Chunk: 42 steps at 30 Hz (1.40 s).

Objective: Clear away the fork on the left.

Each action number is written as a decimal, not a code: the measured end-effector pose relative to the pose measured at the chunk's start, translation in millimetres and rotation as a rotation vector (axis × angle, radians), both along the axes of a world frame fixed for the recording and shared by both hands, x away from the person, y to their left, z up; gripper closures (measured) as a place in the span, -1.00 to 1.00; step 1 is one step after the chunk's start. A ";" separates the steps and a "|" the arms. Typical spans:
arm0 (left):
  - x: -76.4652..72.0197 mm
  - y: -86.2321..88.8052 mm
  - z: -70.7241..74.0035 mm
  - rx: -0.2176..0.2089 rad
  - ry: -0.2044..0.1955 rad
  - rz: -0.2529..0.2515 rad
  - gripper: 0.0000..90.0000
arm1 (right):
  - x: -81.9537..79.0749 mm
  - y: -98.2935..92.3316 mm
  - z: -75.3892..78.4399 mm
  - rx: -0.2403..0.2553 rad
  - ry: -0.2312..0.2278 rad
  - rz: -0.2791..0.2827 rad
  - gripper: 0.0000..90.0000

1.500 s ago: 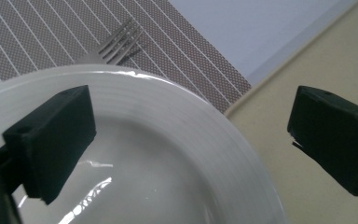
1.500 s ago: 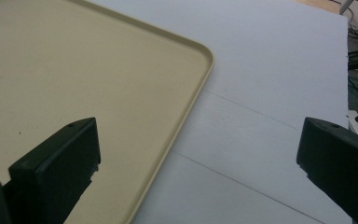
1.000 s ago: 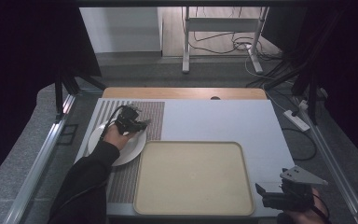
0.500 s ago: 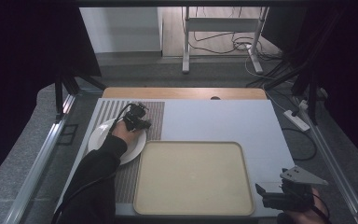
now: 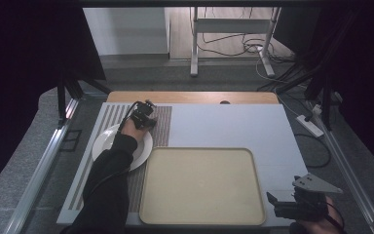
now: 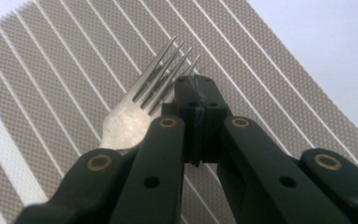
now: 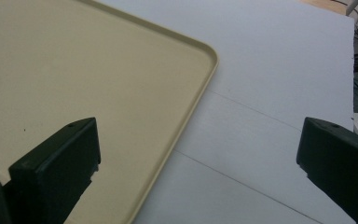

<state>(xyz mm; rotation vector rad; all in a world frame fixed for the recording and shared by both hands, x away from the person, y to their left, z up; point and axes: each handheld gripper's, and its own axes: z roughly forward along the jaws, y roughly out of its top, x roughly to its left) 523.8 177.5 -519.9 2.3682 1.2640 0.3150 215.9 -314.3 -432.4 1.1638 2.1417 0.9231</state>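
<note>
Black sleeve point(image 5: 108, 180), brass-riveted black hand-held gripper point(image 6: 198, 100)

The high view looks down on the table point(image 5: 233, 126); both gripper views sit close above it.

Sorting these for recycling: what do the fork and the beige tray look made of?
Fork: metal, probably stainless steel, polished; it shows silvery glints and bright reflections. Tray: likely plastic, matte beige with a smooth moulded rim and rounded corners; the look leaves this open.
</note>
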 end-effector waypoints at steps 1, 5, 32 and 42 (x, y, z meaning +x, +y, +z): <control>2.4 -1.1 0.3 0.020 -0.004 0.004 0.97 | -0.1 -0.1 0.1 0.002 -0.001 0.000 -1.00; 12.0 -4.6 4.6 0.061 0.034 -0.007 0.97 | -0.1 -0.8 0.1 0.004 0.001 0.001 -1.00; 19.1 70.2 4.1 0.053 0.085 0.084 -0.59 | 0.2 -0.3 -0.1 0.003 0.003 0.001 -1.00; 16.0 92.1 2.0 -0.003 0.108 0.040 0.41 | 0.1 -0.4 -0.2 0.001 0.005 0.000 -1.00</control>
